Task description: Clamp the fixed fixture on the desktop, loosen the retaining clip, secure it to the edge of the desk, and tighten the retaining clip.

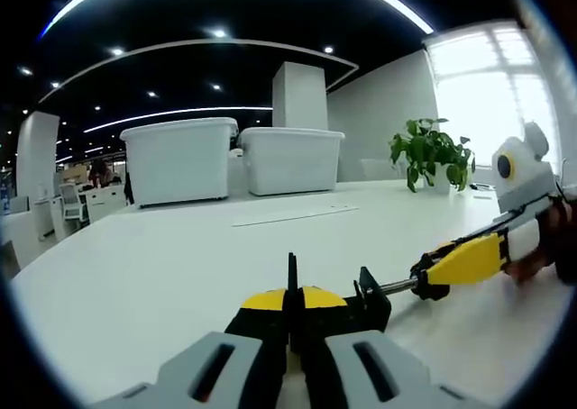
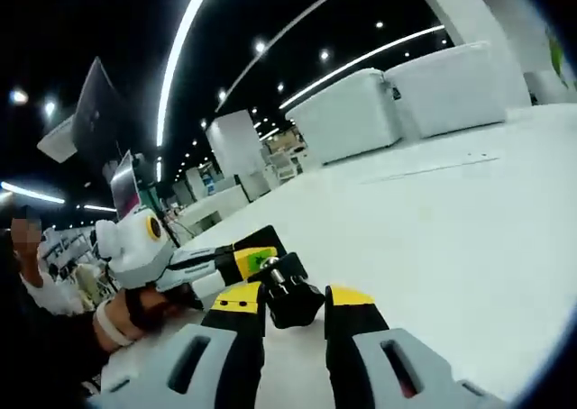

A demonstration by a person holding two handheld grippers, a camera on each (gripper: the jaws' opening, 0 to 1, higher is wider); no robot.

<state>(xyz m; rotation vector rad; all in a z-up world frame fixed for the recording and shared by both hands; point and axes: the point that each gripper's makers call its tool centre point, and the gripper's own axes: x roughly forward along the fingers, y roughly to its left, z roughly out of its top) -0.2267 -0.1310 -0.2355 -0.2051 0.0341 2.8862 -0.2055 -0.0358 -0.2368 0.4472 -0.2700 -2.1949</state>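
The black clamp fixture (image 1: 365,305) sits low over the white desk (image 1: 180,265), its threaded screw (image 1: 397,286) sticking out sideways; its black knob (image 2: 287,287) shows between yellow-tipped jaws.

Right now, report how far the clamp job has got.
Done: the left gripper is shut on the clamp fixture, over the white desk. In hand: the right gripper brackets the screw knob, contact unclear, so loosening looks barely begun at most. Left: carry it to the desk edge, fit it, tighten.
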